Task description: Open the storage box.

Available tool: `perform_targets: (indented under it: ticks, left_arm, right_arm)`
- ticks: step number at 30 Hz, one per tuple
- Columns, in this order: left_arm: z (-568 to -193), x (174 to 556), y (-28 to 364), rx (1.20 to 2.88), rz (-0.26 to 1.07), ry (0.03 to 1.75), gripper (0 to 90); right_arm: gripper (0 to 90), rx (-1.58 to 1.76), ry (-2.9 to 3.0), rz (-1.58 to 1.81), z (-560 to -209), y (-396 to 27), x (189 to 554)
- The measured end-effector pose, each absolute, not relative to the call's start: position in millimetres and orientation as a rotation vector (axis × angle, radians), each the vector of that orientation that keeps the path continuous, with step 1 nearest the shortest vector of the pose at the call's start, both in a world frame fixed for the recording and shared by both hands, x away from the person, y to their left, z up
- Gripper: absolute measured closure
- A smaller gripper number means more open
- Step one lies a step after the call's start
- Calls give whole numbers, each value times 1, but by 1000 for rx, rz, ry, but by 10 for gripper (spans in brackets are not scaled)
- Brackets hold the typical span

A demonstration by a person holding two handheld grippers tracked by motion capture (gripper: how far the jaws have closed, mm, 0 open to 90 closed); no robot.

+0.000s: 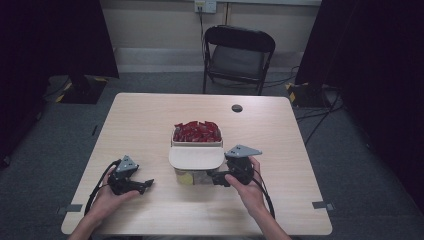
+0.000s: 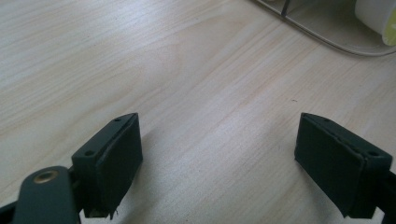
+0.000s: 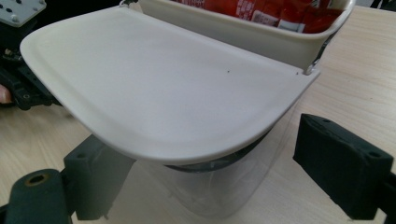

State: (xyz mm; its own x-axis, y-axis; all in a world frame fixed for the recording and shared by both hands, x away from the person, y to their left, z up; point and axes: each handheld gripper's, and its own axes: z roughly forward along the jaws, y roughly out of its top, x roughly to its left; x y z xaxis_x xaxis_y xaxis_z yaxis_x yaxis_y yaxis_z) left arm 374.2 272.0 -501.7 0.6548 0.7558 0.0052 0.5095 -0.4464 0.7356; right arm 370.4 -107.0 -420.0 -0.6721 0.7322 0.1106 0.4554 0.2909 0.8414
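A cream bin heaped with red packets stands at the table's middle. A cream lid flap juts toward me over a clear lower compartment that holds something yellow. My right gripper is open at that compartment's right side. In the right gripper view its jaws stand wide apart under the lid flap, on either side of the clear curved wall, with the red packets above. My left gripper rests open on bare table, to the left of the bin; nothing lies between its jaws.
A black folding chair stands beyond the far edge of the table. A small dark round spot sits near the far edge. Dark curtains hang at both sides. The clear compartment's base shows at the left gripper view's upper right.
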Motion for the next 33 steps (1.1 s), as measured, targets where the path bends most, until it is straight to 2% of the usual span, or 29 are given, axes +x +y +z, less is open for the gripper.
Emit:
perform_targets:
  ticks: [33]
  left_arm:
    - [-502, 374, 272, 2144, 435, 976, 145]
  right_arm:
    - [136, 1117, 2249, 1321, -410, -114, 383]
